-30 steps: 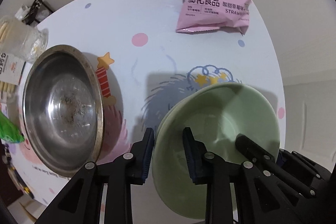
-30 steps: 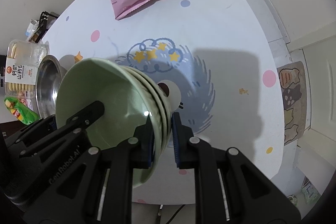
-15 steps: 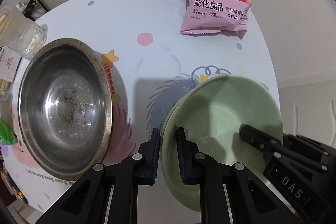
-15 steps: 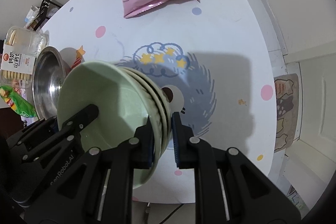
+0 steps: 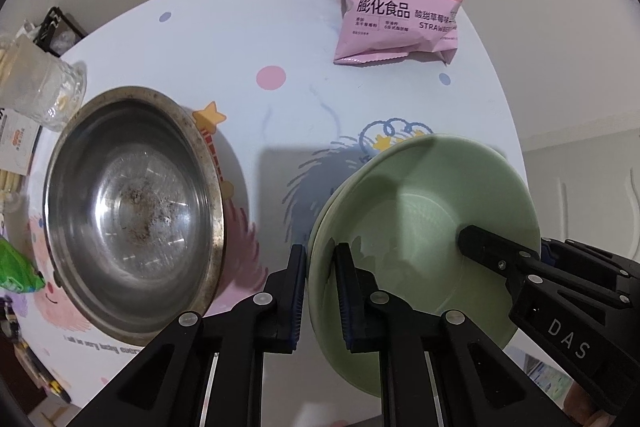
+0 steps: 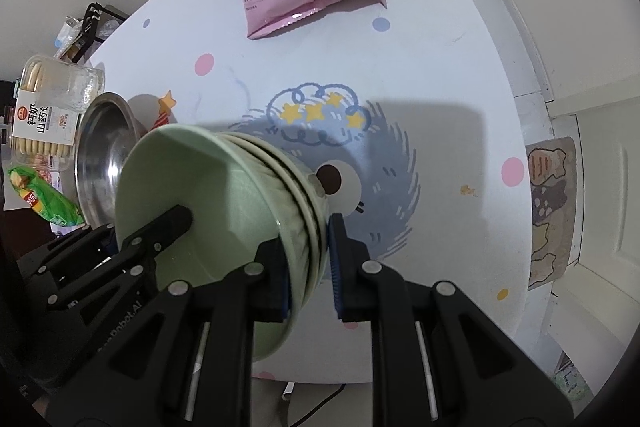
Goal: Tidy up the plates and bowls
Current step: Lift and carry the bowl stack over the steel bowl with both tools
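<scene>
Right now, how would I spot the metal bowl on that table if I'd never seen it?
Start from the round white cartoon-print table. On its left side, beside a clear biscuit tub, sits the metal bowl. Unlike the stacked green bowls both grippers hold, it is shiny steel, stands alone and has brown specks inside.

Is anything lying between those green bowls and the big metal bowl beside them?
Nothing visible. Only bare tablecloth separates the stacked green bowls, gripped by the left gripper and right gripper, from the steel bowl.

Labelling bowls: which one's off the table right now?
The green bowl stack, held at its rims by both grippers; the steel bowl sits on the table, untouched.
</scene>
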`<move>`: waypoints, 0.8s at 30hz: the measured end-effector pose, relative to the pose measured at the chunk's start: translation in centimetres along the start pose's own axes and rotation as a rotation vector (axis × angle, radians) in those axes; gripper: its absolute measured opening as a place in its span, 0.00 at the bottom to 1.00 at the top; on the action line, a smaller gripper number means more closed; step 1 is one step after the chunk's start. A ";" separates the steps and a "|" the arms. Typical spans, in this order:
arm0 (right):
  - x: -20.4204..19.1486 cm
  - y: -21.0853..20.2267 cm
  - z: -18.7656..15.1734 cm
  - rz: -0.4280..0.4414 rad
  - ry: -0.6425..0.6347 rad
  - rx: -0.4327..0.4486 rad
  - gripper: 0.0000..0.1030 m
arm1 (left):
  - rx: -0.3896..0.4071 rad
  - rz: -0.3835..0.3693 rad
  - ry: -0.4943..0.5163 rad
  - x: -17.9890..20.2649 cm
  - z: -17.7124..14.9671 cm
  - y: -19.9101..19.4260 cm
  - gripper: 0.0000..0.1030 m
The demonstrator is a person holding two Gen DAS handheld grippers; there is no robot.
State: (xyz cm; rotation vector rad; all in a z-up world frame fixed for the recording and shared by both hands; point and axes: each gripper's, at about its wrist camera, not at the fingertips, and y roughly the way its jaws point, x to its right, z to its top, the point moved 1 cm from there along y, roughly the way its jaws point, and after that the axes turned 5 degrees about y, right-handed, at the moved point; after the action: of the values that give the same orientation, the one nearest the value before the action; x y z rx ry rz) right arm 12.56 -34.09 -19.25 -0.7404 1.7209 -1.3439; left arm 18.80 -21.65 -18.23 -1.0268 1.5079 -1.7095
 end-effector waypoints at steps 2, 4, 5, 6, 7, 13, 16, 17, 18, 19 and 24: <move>-0.1 -0.5 0.0 -0.004 -0.004 0.007 0.18 | 0.006 0.000 0.002 0.2 0.0 -0.5 0.14; -0.3 -1.2 0.0 -0.008 -0.011 0.020 0.18 | 0.020 0.000 0.008 0.4 0.1 -1.4 0.14; -0.4 -1.6 0.0 -0.010 -0.016 0.027 0.18 | 0.026 0.001 0.011 0.5 0.1 -1.8 0.14; -0.6 -2.1 0.0 -0.015 -0.024 0.036 0.18 | 0.035 0.002 0.016 0.6 0.2 -2.4 0.14; -0.8 -2.5 0.1 -0.020 -0.032 0.045 0.18 | 0.041 0.003 0.018 0.6 0.2 -2.8 0.14; -3.2 -5.1 0.7 -0.036 -0.088 0.078 0.18 | 0.083 0.017 0.013 -0.6 0.0 -6.4 0.14; -4.6 -6.0 0.9 -0.044 -0.119 0.078 0.18 | 0.102 0.021 -0.003 -1.3 -0.1 -8.1 0.14; -5.2 -6.4 1.0 -0.046 -0.130 0.080 0.18 | 0.108 0.023 -0.008 -1.5 -0.1 -8.4 0.14; -5.8 -6.7 1.1 -0.049 -0.142 0.083 0.18 | 0.118 0.027 -0.017 -1.9 -0.2 -9.0 0.14; -6.5 -7.0 1.1 -0.053 -0.155 0.088 0.18 | 0.124 0.029 -0.023 -2.3 -0.4 -9.4 0.14; -10.1 -8.1 0.9 -0.053 -0.241 0.125 0.18 | 0.164 0.051 -0.077 -5.3 -1.1 -11.5 0.14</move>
State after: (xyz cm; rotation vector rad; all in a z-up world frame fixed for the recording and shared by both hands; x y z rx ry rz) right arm 18.08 -28.25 -9.08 -0.8444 1.4245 -1.3265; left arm 20.92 -14.95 -7.68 -0.9494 1.3110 -1.7079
